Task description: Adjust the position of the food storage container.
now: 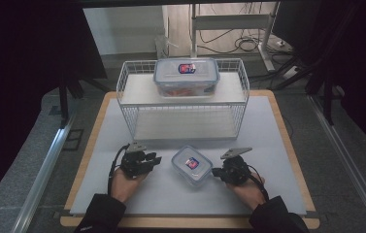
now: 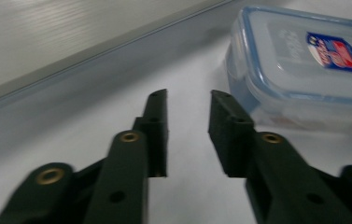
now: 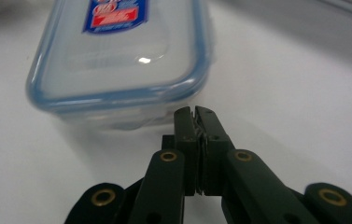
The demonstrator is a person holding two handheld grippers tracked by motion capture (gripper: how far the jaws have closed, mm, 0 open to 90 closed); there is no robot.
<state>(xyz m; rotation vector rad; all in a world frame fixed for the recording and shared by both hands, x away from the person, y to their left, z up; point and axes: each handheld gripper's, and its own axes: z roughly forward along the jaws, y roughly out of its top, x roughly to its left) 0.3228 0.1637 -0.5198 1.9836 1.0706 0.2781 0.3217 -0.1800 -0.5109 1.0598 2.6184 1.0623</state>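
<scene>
- Left tool point(image 1: 155, 159): black, brass-coloured rivets, grey three-cornered plate on top, black cable.
- Right tool point(image 1: 215, 171): the same black build, grey plate, cable.
- Sleeves point(image 1: 100, 213): dark.

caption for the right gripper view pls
Right tool, jaws shut, tip just short of a small blue-rimmed lidded container on the white table.

Small clear container point(image 1: 191, 166), blue-rimmed lid shut, flat on table; larger container point(image 1: 186, 76) atop wire rack point(image 1: 127, 92).

white wire rack point(image 1: 183, 109), large lidded container point(image 1: 186, 76) on top, table point(image 1: 277, 126)
</scene>
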